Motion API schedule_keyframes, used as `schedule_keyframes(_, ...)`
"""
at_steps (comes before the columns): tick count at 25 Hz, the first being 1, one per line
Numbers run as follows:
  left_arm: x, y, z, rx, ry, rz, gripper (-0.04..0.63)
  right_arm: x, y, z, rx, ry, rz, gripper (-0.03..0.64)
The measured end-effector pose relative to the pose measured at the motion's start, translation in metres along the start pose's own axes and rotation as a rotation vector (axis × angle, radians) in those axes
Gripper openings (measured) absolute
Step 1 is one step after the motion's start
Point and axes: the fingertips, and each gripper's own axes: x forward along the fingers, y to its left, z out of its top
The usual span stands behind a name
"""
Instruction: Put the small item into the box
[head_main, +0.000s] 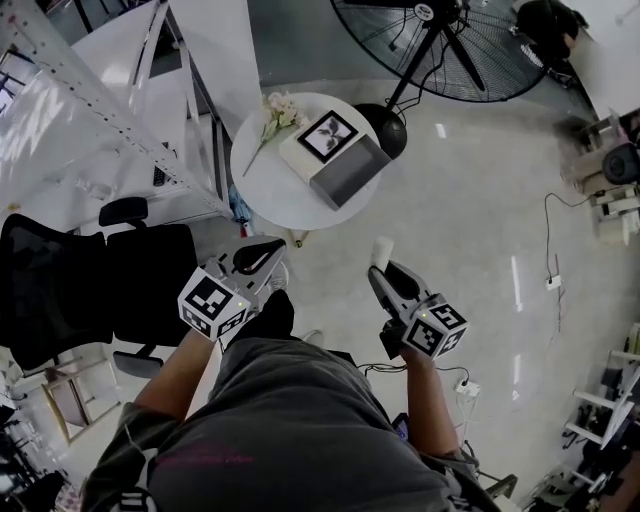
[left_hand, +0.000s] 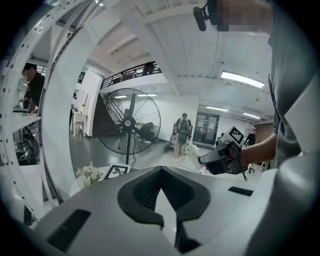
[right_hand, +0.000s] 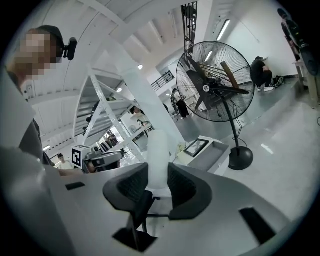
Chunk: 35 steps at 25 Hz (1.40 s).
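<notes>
The small item (head_main: 382, 250), a white rounded cylinder, stands upright between the jaws of the right gripper (head_main: 383, 272). In the right gripper view the dark pads (right_hand: 185, 186) press on its lower part from both sides, and its top rises clear above them. It is held in the air over the floor, short of the round white table (head_main: 262, 185) on the person's side and well apart from it.

The box (head_main: 350, 172) lies on that table, toward the table's right edge. It is open, with a grey inside and a white lid part (head_main: 328, 137) bearing a black-and-white leaf picture. Just left of the box on the same table lies a sprig of pale flowers (head_main: 280, 110).

The left gripper (head_main: 262, 252) hangs short of the table too, nearer the table's left side. Its jaws are closed together with nothing between them, as the left gripper view shows.

Beyond the table, on its far right, stands a large black floor fan (head_main: 440, 45), its round base (head_main: 385, 128) close to the table's edge. Left of the table rises a white metal rack (head_main: 70, 90), and a black office chair (head_main: 70, 285) sits on the near left.
</notes>
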Motion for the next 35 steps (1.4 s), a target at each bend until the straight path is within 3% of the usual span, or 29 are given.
schedule_keyframes(16, 0.038, 0.131, 0.031, -0.009, 0.017, -0.093, 0.014, 0.121, -0.022, 0.07, 0.001, 0.008, -0.097, 0.129)
schedule_keyframes(27, 0.052, 0.163, 0.021, -0.044, 0.044, -0.092, 0.014, 0.173, -0.063, 0.067, -0.04, 0.109, -0.121, 0.129)
schedule_keyframes(35, 0.072, 0.166, 0.008, -0.1, 0.077, -0.03, 0.014, 0.206, -0.112, 0.056, -0.131, 0.256, -0.089, 0.129)
